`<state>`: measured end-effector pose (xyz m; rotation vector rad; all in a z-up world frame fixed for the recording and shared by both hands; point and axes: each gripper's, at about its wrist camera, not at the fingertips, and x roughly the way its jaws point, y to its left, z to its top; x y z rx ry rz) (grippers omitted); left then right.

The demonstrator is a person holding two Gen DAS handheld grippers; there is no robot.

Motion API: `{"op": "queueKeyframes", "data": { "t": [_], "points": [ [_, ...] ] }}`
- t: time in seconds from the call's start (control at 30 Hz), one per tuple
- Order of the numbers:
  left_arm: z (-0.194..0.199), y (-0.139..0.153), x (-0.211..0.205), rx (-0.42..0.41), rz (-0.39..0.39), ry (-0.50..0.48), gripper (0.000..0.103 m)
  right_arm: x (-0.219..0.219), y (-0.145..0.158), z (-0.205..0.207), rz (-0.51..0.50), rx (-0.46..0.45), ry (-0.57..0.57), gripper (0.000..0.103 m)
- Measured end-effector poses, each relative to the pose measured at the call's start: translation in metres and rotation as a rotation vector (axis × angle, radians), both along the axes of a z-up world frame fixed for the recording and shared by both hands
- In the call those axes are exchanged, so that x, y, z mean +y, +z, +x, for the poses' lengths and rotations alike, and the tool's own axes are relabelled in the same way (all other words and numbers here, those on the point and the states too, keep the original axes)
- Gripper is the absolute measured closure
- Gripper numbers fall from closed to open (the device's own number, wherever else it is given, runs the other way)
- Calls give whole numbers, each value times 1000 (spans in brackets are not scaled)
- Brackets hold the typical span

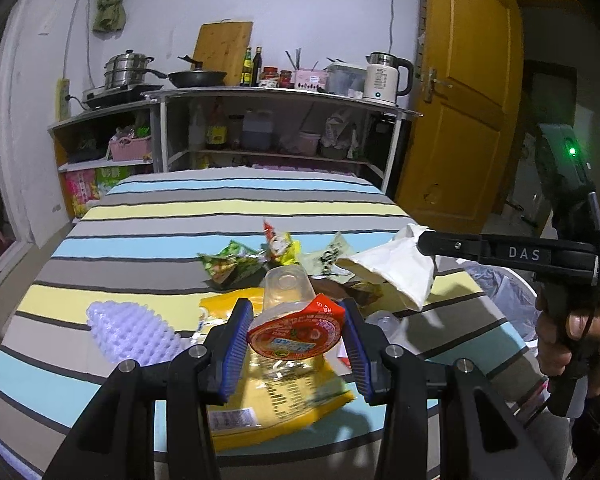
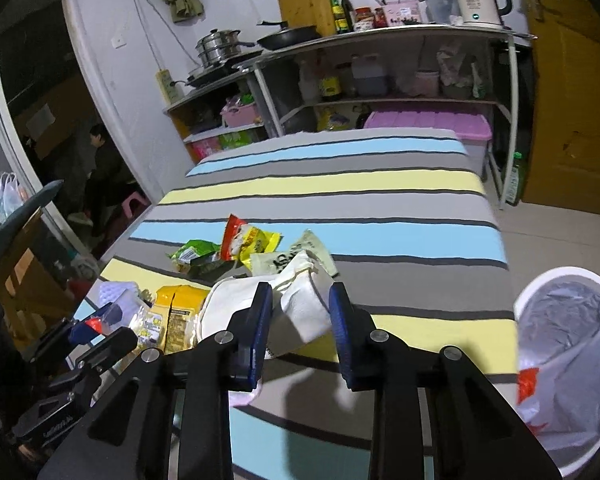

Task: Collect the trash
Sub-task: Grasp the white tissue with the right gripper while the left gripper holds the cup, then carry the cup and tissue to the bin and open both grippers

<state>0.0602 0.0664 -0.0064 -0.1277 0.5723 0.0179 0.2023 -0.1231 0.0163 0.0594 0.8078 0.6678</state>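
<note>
Both pairs of jaws are gripping something: the left gripper (image 1: 296,340) is pinching a small plastic cup (image 1: 296,326) with a red foil lid across its body, and the right gripper (image 2: 300,312) is clamping a crumpled white tissue (image 2: 300,300), both lifted clear of the striped bed (image 1: 180,208).

Taking the white bin (image 2: 540,288) as the landmark: the tissue is hanging to the bin's left, over the bed's near edge, and the cup farther left. More wrappers (image 1: 256,258), a yellow bag (image 1: 288,392) and a lilac foam net (image 1: 132,334) are lying on the bed, well apart from the bin.

I judge the tissue feather-light and soft, likely to slip unless bunched at its thickest fold. The cup looks thin and crushable, best held gently at the rim, where the lid stiffens it.
</note>
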Motion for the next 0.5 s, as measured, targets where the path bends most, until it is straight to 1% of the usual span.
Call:
{"op": "queueKeyframes", "data": {
  "t": [0.3,0.5],
  "points": [
    [10,15,-26,-13,3,-55,58,-39,11,-8,23,-22,-71,73],
    [19,22,-48,-24,7,-106,58,-68,11,-14,34,-28,-120,73]
  ]
}}
